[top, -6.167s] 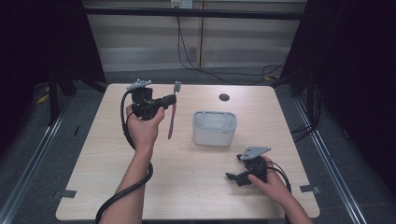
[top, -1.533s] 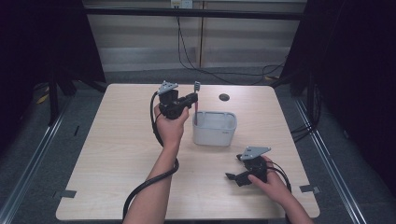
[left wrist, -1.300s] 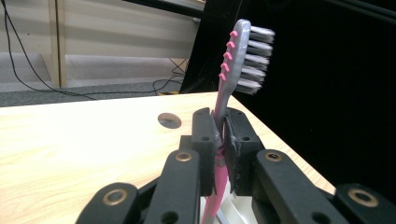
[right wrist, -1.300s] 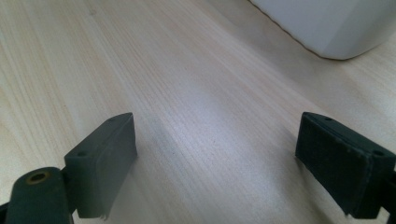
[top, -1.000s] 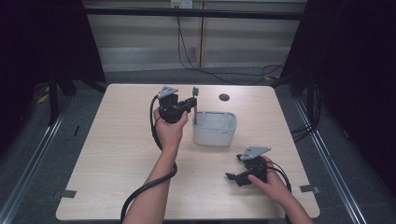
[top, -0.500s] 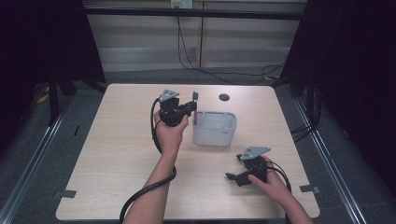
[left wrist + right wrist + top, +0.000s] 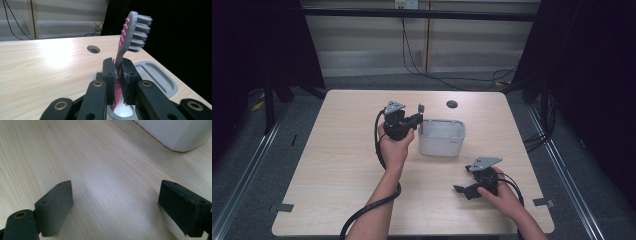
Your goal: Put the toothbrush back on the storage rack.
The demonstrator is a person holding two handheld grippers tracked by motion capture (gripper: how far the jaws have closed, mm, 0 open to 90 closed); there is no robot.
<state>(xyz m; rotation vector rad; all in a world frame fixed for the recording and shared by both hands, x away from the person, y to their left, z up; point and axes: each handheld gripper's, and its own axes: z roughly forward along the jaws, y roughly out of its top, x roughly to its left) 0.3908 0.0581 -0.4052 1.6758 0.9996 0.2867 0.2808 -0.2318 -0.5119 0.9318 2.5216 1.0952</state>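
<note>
Nearest the person's edge of the desk (image 7: 327, 170), the right tool (image 7: 464, 189) rests low on the wood in the right hand (image 7: 507, 197), well apart from the other items; in the right gripper view its two black jaws stand wide apart with bare wood grain between them and nothing held, and the rounded lower corner of the white holder (image 7: 180, 135) shows beyond them. Further in, at the middle of the desk, sits that white holder (image 7: 442, 137), a rounded rectangular container, upright. Its grey top plate carries an oblong recess, visible in the left gripper view (image 7: 156, 75), and a round opening at the end nearer the left tool. Just beside the holder's left end, the left tool (image 7: 416, 120), carried in the left hand (image 7: 393, 147), has its jaws closed narrowly on the pink toothbrush (image 7: 125, 50). The brush stands nearly upright, tilted slightly, grey bristled head uppermost, with the lower handle running down into the round opening; whether its end touches the bottom cannot be told. The contents of the remaining recess cannot be made out. Toward the far edge lies a dark round cable hole (image 7: 452, 104) in the desk surface.
</note>
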